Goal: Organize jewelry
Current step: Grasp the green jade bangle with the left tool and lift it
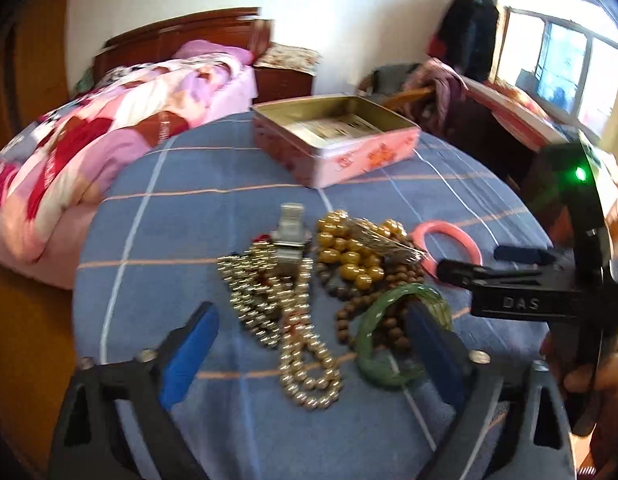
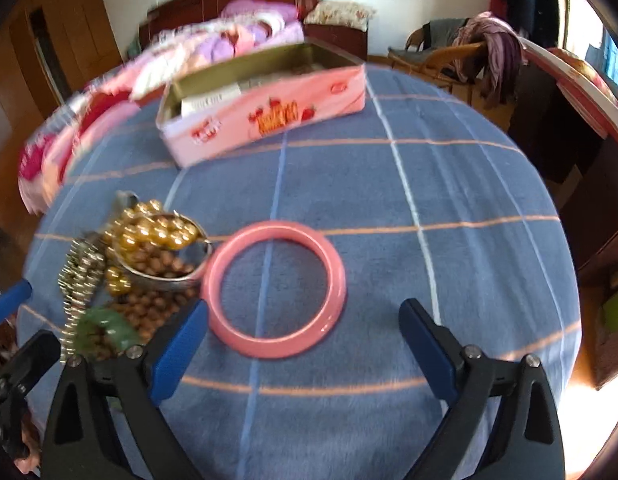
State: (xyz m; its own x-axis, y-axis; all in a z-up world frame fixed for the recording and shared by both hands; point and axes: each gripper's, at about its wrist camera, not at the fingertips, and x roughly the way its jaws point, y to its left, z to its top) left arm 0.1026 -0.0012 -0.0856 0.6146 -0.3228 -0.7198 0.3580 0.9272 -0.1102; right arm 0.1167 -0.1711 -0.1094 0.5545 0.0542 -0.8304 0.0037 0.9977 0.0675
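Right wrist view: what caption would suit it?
Open blue fingers hover before a pink bangle on a blue checked cloth, pink tin behind.

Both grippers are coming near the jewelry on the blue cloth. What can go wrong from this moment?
1. The bead strands are tangled: the pearl necklace, wooden beads and green bangle overlap, so the open left gripper may drag several pieces at once.
2. The pink bangle lies flat, so the open right gripper may slip off its smooth rim.
3. The pink tin stands beyond the pile; a hanging strand may catch on its edge.
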